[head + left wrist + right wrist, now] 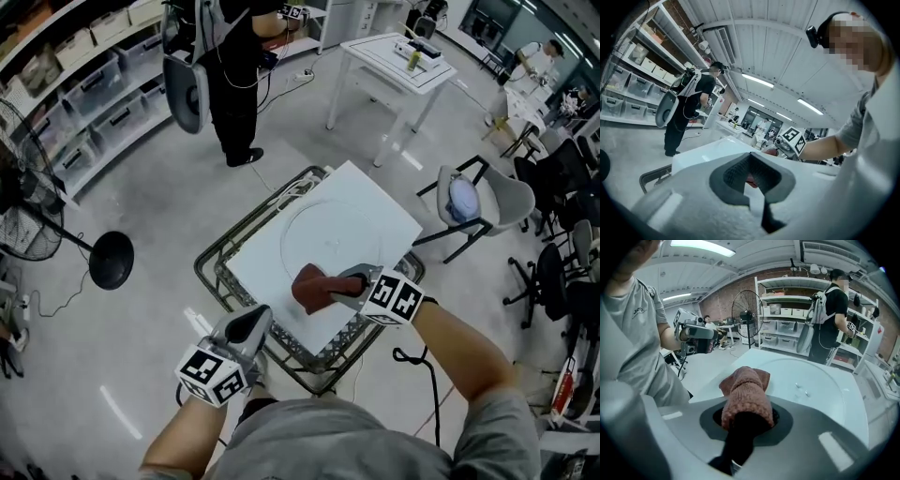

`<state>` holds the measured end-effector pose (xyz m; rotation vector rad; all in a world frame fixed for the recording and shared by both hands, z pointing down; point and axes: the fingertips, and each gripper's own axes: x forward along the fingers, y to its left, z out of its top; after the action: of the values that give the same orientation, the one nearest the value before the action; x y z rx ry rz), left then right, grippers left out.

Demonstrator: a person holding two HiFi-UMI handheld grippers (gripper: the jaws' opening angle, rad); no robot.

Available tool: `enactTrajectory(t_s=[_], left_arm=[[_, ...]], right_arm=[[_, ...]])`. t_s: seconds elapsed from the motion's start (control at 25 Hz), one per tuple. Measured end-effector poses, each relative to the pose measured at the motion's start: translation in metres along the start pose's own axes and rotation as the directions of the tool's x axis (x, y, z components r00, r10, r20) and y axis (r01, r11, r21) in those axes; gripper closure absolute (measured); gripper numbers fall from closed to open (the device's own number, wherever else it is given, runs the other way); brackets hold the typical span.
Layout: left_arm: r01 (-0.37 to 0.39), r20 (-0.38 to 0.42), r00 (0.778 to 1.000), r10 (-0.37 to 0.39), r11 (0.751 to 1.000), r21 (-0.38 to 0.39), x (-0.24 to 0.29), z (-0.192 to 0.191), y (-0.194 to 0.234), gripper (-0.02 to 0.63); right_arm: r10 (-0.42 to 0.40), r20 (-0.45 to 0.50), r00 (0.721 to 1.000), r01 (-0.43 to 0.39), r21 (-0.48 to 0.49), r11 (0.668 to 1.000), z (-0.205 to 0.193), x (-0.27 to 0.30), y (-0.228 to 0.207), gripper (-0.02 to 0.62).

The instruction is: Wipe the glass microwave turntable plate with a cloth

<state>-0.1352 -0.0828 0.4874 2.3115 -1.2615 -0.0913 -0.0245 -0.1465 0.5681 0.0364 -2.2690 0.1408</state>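
Observation:
The clear glass turntable plate (pixel 336 234) lies flat on a white tabletop (pixel 272 272); in the right gripper view the plate (pixel 825 380) spreads out ahead of the jaws. My right gripper (pixel 345 287) is shut on a reddish-brown cloth (pixel 313 287), which sits at the plate's near rim. The cloth (pixel 745 397) bulges out between the jaws of the right gripper (pixel 747 420). My left gripper (pixel 249 326) hovers at the table's front-left edge, jaws together and empty. From the left gripper (pixel 757 180) the right gripper (pixel 785 140) shows across the table.
A dark metal frame (pixel 214 274) carries the tabletop. A person in black (pixel 234 75) stands at the back by shelves of bins (pixel 94 84). A grey chair (pixel 483 202) stands right, a white table (pixel 394 61) behind, a floor fan (pixel 42 211) left.

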Motion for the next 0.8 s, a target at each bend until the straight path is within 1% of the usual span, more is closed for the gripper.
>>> enactTrajectory(t_s=[0.24, 0.4, 0.52, 0.64, 0.8], left_arm=[[0.062, -0.028, 0.998, -0.061, 0.997, 0.034, 0.044, -0.002, -0.045, 0.603], [0.08, -0.033, 0.996, -0.078, 0.995, 0.052, 0.064, -0.006, -0.064, 0.603], [0.083, -0.038, 0.996, -0.08, 0.995, 0.058, 0.075, -0.007, -0.075, 0.602], [0.078, -0.036, 0.996, -0.076, 0.995, 0.062, 0.08, -0.006, -0.078, 0.603], [0.07, -0.025, 0.997, -0.068, 0.995, 0.069, 0.082, 0.004, -0.081, 0.603]], right_arm=[[-0.054, -0.024, 0.998, 0.055, 0.032, 0.998, -0.053, -0.048, -0.018, 0.526], [-0.083, -0.037, 0.996, 0.085, 0.054, 0.995, -0.085, -0.074, -0.03, 0.526], [-0.096, -0.046, 0.994, 0.099, 0.062, 0.993, -0.102, -0.09, -0.037, 0.526], [-0.102, -0.033, 0.994, 0.104, 0.068, 0.992, -0.105, -0.098, -0.04, 0.526], [-0.092, 0.052, 0.994, 0.088, 0.087, 0.992, -0.084, -0.112, -0.038, 0.526]])
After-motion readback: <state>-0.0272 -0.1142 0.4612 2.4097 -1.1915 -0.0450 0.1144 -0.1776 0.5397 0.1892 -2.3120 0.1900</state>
